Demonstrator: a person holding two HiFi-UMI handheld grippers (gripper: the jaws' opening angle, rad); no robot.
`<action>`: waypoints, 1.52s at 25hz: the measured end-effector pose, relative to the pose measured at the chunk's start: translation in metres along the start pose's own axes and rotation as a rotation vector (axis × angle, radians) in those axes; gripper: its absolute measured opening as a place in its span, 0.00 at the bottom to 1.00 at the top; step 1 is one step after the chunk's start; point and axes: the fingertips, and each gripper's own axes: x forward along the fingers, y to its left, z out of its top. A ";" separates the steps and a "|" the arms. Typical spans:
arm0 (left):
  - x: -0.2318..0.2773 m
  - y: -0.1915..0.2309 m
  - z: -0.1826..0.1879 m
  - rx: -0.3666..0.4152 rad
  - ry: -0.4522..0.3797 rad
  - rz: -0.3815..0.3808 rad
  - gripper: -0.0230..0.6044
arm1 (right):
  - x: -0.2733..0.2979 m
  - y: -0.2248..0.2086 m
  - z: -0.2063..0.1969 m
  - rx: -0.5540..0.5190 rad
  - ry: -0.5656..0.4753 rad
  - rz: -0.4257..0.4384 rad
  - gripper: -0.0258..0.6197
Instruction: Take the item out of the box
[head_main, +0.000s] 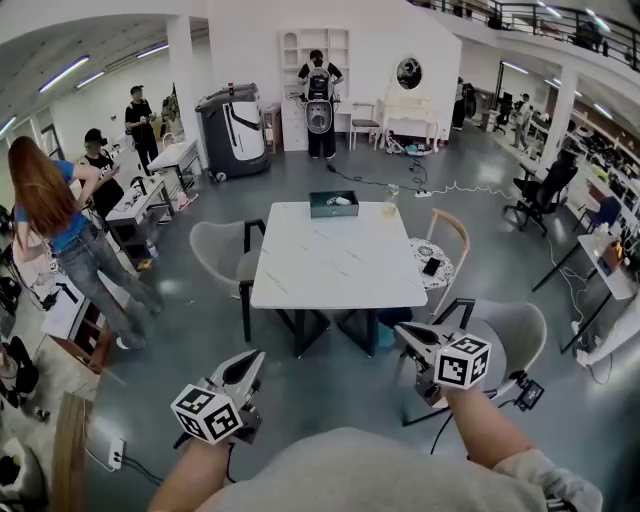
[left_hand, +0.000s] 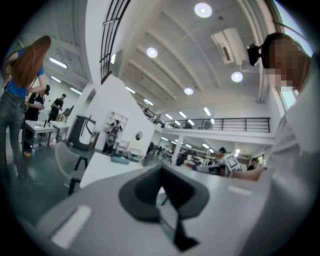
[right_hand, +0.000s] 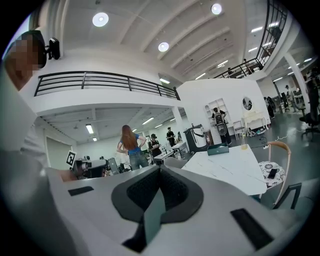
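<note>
A dark green box (head_main: 334, 204) with something white inside sits at the far edge of the white marble table (head_main: 330, 270). Both grippers hang in the air well short of the table's near edge, far from the box. My left gripper (head_main: 252, 360) is low at the left with its jaws together and nothing between them. My right gripper (head_main: 403, 332) is at the right, also shut and empty. The box (right_hand: 218, 149) and table (right_hand: 235, 172) show far off in the right gripper view beyond the shut right gripper (right_hand: 160, 170). The left gripper (left_hand: 161, 171) looks past the table (left_hand: 105, 170).
A small glass (head_main: 391, 203) stands beside the box. Grey chairs (head_main: 218, 252) (head_main: 505, 332) and a wooden chair (head_main: 445, 245) with a phone on its seat ring the table. A person with long hair (head_main: 60, 230) stands at the left by desks. Cables lie on the floor behind.
</note>
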 end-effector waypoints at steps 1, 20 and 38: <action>0.000 0.001 0.000 -0.001 0.000 0.000 0.04 | 0.000 -0.001 0.000 0.001 -0.001 -0.001 0.05; 0.019 -0.005 -0.002 0.004 0.010 0.008 0.04 | 0.000 -0.017 0.002 0.007 0.000 0.020 0.05; 0.070 -0.073 -0.016 0.023 -0.011 0.049 0.04 | -0.049 -0.060 0.011 -0.011 0.014 0.095 0.05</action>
